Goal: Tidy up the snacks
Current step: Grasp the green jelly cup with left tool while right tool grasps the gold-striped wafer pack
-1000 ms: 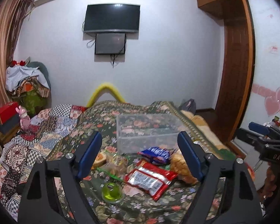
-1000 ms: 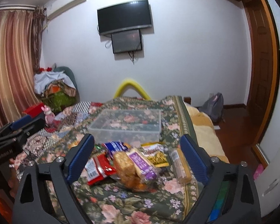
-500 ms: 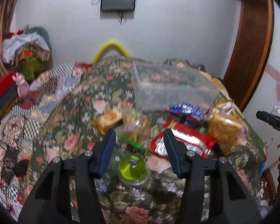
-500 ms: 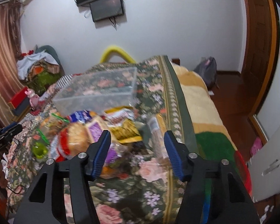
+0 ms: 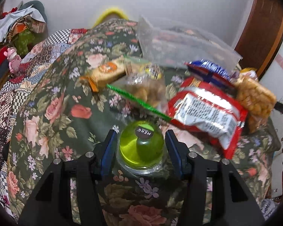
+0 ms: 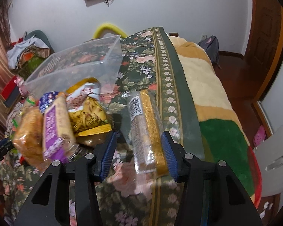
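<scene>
A green jelly cup (image 5: 141, 148) sits on the floral blanket between the fingers of my left gripper (image 5: 140, 150), which is open around it with small gaps on both sides. My right gripper (image 6: 138, 153) is open around a long clear cracker pack with a gold stripe (image 6: 146, 131); its right finger is close to the pack. A clear plastic bin (image 5: 181, 43) stands behind the snack pile and shows in the right wrist view (image 6: 79, 64) too. Other snacks lie in front of it: a red packet (image 5: 207, 113), a blue packet (image 5: 209, 69), a purple-labelled bag (image 6: 45, 131), a yellow bag (image 6: 88, 111).
An orange-labelled pack (image 5: 105, 72) and a clear bag with a green strip (image 5: 147, 90) lie left of the red packet. The bed edge drops off on the right (image 6: 226, 113) toward the wooden floor. A pink toy (image 5: 14, 60) stands on the left.
Both grippers have dropped down and forward to the bed. The left now straddles the jelly cup and the right straddles the cracker pack. Both jaw gaps are narrower than one second ago.
</scene>
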`<state>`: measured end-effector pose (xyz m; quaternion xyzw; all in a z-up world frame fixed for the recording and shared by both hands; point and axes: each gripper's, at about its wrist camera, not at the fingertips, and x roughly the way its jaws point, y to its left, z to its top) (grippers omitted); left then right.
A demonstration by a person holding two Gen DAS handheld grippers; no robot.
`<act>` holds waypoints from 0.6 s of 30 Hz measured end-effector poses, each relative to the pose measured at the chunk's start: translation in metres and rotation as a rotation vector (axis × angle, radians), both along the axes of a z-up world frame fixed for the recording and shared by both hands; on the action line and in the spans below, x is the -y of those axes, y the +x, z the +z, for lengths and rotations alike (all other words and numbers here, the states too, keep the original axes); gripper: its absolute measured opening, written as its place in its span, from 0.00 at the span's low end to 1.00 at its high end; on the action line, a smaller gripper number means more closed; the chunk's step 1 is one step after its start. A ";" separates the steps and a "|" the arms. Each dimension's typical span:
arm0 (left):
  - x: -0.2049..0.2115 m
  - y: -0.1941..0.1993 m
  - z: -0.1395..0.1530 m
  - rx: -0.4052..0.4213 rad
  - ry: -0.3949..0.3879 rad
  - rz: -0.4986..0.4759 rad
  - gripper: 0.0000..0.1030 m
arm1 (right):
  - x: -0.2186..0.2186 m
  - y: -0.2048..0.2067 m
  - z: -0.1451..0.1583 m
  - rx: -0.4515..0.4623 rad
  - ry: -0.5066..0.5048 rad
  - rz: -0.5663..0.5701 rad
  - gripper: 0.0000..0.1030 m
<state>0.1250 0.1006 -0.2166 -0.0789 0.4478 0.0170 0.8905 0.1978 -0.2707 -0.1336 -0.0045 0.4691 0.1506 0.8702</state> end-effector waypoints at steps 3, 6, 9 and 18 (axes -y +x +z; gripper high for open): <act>0.000 0.004 -0.005 -0.001 0.002 0.001 0.49 | 0.000 0.006 -0.004 -0.010 -0.007 0.004 0.45; 0.002 0.007 -0.006 0.002 0.029 -0.007 0.49 | 0.000 0.010 -0.011 -0.022 -0.025 0.006 0.44; 0.004 0.008 -0.006 0.010 0.041 -0.003 0.49 | 0.000 0.018 -0.019 -0.047 -0.033 0.007 0.41; 0.005 0.001 0.010 0.052 0.049 0.004 0.48 | 0.002 0.015 -0.016 -0.045 -0.017 -0.003 0.35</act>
